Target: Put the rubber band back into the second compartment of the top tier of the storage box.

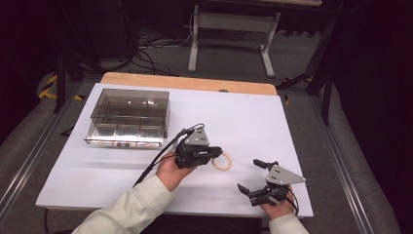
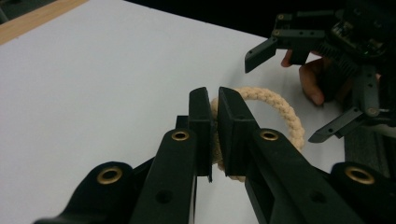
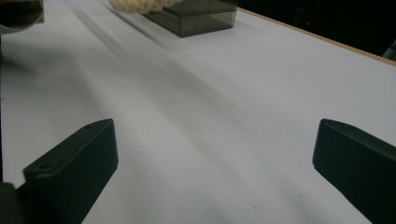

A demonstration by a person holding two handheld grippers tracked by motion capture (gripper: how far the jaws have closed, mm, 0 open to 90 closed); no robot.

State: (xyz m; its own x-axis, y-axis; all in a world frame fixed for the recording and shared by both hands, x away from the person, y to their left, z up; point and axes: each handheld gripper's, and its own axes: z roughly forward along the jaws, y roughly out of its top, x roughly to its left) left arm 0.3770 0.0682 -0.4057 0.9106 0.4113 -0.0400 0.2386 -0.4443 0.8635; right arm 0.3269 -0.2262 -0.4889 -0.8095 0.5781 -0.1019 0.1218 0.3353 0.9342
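**High view and both gripper views: rope ring clamped on the left, right fingers spread**

High view: a white desk (image 1: 122, 165) carries a smoky clear compartment box (image 1: 129, 118) at its far left. Near the middle, the left gripper (image 1: 217, 152) is held in a hand with a pale sleeve (image 1: 131, 207), pointing to the right. Its fingers are pressed onto the near-left rim of a beige rope ring (image 1: 222, 161), which sits just right of the gripper. Further right, near the desk's front edge, the right gripper (image 1: 249, 175) rests in the other hand with its fingers wide apart, well clear of the ring.

Left gripper view: the two black fingers (image 2: 201, 122) stand almost together, clamped on the braided rope ring (image 2: 280, 109); the rope passes between them and loops away behind. Beyond it the right gripper (image 2: 285, 98) shows, spread, with nothing between its fingers.

Right gripper view: the fingers (image 3: 74, 172) rise at the far left and far right, wide apart over bare white desk (image 3: 205, 116). At the top edge a bit of the rope ring (image 3: 140, 4) shows in front of the box (image 3: 196, 16).
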